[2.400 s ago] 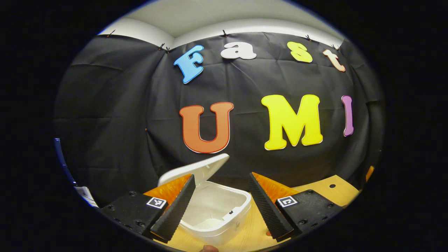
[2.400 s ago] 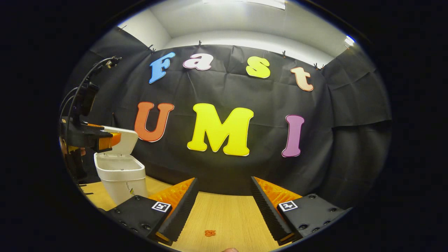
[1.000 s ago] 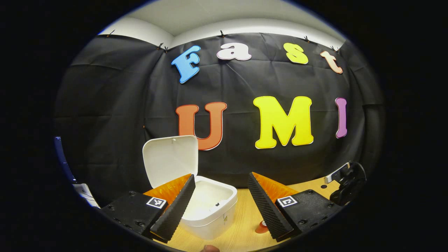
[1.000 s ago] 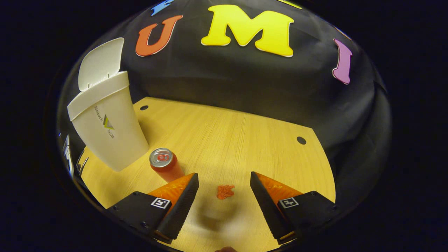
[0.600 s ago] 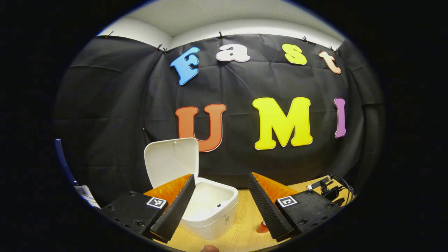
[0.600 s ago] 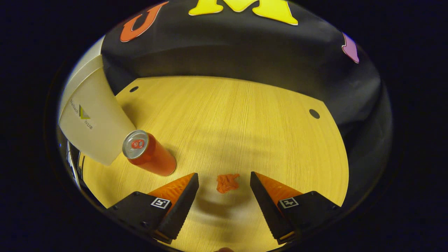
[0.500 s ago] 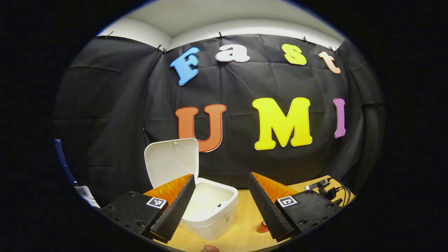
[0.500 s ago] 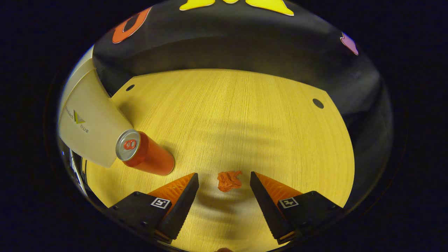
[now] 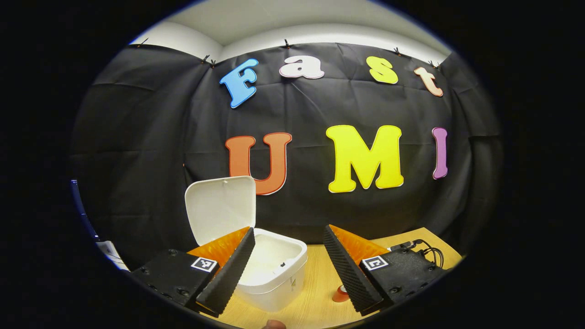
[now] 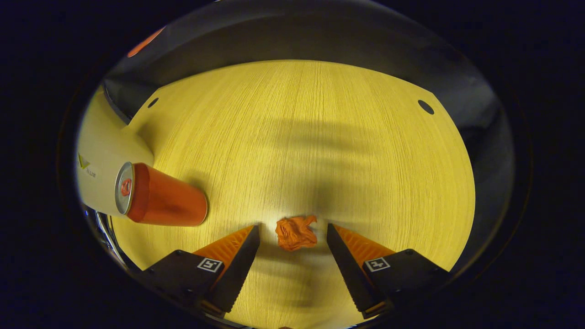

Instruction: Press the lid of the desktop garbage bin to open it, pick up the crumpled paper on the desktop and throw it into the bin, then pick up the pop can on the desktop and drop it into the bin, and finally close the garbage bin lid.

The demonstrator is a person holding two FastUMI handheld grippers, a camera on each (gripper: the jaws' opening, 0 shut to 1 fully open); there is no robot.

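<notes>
The bin (image 9: pixel 274 278) stands on the surface (image 10: pixel 320 137), lid (image 9: pixel 221 208) raised; the can (image 10: pixel 164 196) stands beside it. The paper (image 10: pixel 296 233) lies between the right gripper (image 10: pixel 292 260) jaws, released and apart. Light and soft: grasp across its middle.

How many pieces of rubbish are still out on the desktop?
2. The crumpled orange paper lies between the open right claw fingers; the orange pop can stands left of it, beside the white plastic bin.
</notes>
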